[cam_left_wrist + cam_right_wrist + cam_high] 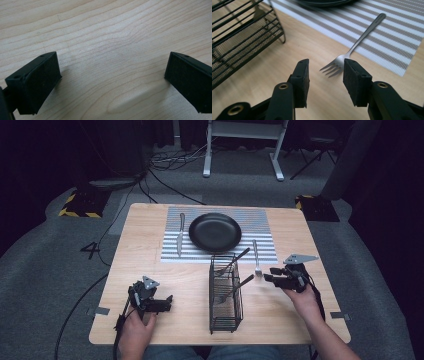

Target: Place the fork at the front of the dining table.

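Right tool (326, 72) released, empty | silver metal fork (352, 51) just ahead, tines toward it, handle running away onto striped placemat (387, 37) | left tool (112, 80) released on desk (105, 30).

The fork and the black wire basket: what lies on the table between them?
Nothing: bare wooden table separates the fork from the wire basket, as the right gripper view shows.

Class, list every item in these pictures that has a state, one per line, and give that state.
Left gripper: open, empty, low over the table.
Right gripper: open, empty, facing fork tines.
Fork: lying flat, handle on the placemat.
Knife: flat on placemat.
Plate: empty.
Wire caddy: upright, holding utensils.
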Demonstrator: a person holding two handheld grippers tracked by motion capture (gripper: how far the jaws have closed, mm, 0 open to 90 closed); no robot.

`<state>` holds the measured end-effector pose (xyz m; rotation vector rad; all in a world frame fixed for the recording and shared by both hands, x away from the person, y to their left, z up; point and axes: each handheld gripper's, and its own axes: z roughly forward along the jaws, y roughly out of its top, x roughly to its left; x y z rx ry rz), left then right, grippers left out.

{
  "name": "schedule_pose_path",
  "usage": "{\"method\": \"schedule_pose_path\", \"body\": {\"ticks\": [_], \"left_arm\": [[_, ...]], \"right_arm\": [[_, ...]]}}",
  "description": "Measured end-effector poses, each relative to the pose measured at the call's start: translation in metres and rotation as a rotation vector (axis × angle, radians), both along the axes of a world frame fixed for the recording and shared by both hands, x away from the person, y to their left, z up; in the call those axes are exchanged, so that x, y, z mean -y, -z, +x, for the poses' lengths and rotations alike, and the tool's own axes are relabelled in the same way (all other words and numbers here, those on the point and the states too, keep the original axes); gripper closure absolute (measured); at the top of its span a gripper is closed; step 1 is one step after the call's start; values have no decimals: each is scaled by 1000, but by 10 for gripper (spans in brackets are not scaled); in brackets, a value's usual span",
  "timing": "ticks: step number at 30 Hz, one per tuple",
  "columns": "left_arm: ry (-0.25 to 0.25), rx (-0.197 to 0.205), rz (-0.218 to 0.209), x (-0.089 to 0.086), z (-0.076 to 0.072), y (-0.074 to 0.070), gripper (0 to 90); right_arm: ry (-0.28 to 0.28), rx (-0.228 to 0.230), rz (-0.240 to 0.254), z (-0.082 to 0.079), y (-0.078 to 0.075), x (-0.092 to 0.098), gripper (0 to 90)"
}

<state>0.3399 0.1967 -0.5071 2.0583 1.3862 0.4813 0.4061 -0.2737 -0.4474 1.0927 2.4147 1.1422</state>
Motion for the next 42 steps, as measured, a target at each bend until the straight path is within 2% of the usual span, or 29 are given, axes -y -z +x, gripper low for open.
{"method": "schedule_pose_path", "body": {"ticks": [2,4,9,14,17,19,26,35,37,39,42], "left_arm": [[0,0,0,0,0,0,2],[0,0,0,0,0,0,2],[-1,0,0,0,0,0,2],[0,-1,0,0,0,0,2],[0,0,0,0,0,0,2],[-1,0,0,0,0,0,2],[-1,-1,0,0,0,0,2],[-1,-1,0,0,0,0,2],[-1,-1,0,0,0,0,2],[0,0,0,0,0,0,2],[0,0,0,0,0,0,2]], "right_arm": [[-4,2,-6,-8,4,0,568],[-7,-8,-33,-11,11,-1,570],[0,-42,-66,-2,22,-4,578],[25,-49,-80,16,31,-7,593],[31,-66,-62,26,36,-7,600],[39,-45,-64,32,37,-9,606],[82,-59,-60,63,35,-12,610],[114,-68,-90,100,31,-19,613],[113,-27,-86,105,32,-21,612],[127,-62,-72,112,31,-22,598],[139,-59,-86,121,30,-26,597]]}}
